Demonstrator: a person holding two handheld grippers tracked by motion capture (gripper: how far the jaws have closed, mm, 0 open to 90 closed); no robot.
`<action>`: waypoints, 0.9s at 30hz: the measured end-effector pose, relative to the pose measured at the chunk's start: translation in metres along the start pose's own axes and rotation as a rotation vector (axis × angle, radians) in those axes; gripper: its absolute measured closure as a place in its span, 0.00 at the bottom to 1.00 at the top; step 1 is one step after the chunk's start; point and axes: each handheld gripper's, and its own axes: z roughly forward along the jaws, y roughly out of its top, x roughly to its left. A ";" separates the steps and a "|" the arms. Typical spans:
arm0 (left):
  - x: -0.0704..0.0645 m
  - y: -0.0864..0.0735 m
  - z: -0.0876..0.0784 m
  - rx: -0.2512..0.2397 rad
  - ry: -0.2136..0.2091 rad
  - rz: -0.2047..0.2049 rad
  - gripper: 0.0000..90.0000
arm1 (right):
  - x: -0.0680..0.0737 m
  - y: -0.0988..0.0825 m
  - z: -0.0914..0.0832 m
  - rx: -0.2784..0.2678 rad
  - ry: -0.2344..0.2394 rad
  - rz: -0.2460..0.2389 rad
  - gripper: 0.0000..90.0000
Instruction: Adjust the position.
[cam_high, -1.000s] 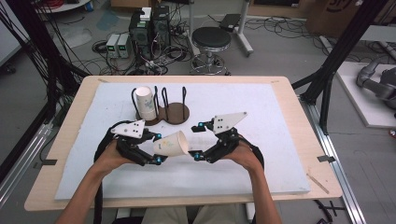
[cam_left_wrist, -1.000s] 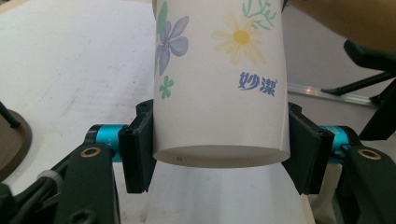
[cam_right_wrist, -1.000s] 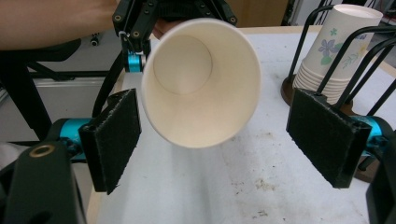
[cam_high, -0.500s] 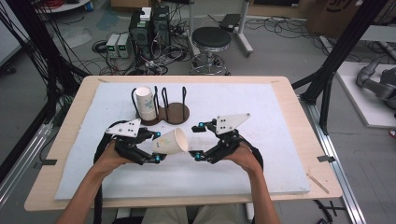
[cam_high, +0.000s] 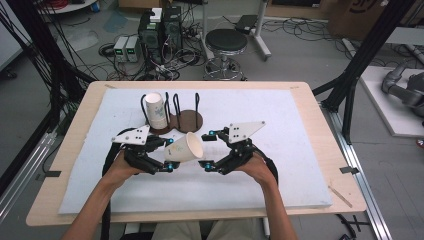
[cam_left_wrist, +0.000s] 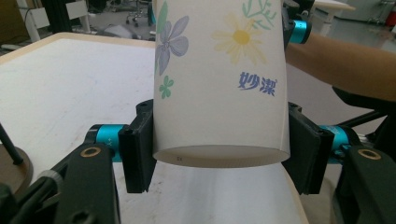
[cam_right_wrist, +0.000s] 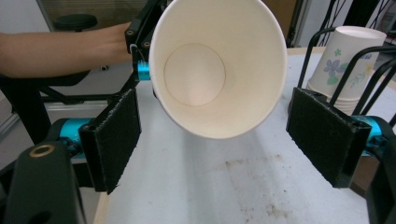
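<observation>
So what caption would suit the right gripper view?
Open right gripper faces the mouth of a paper cup held by the left gripper.

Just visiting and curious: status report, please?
Left gripper shut on paper cup. Right gripper open, facing cup's mouth. Rack behind, nothing between.

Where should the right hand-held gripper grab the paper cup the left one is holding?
Probably by the wall just behind the rim. The cup lies on its side, base clamped in the left hand-held gripper, mouth facing the right hand-held gripper. Come in from the mouth side with the open jaws straddling the rim, which is the widest, stiffest part. Press lightly; thin paper may buckle.
</observation>
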 end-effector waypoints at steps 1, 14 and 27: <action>0.000 0.000 0.000 0.000 0.000 0.006 0.40 | 0.000 0.000 0.001 0.001 0.000 -0.002 0.20; -0.002 0.001 0.007 -0.026 -0.028 0.015 0.40 | 0.000 0.000 0.004 -0.011 0.015 0.008 0.20; -0.004 0.002 0.014 -0.027 -0.047 0.019 0.40 | 0.001 0.000 0.011 -0.009 0.040 0.013 0.20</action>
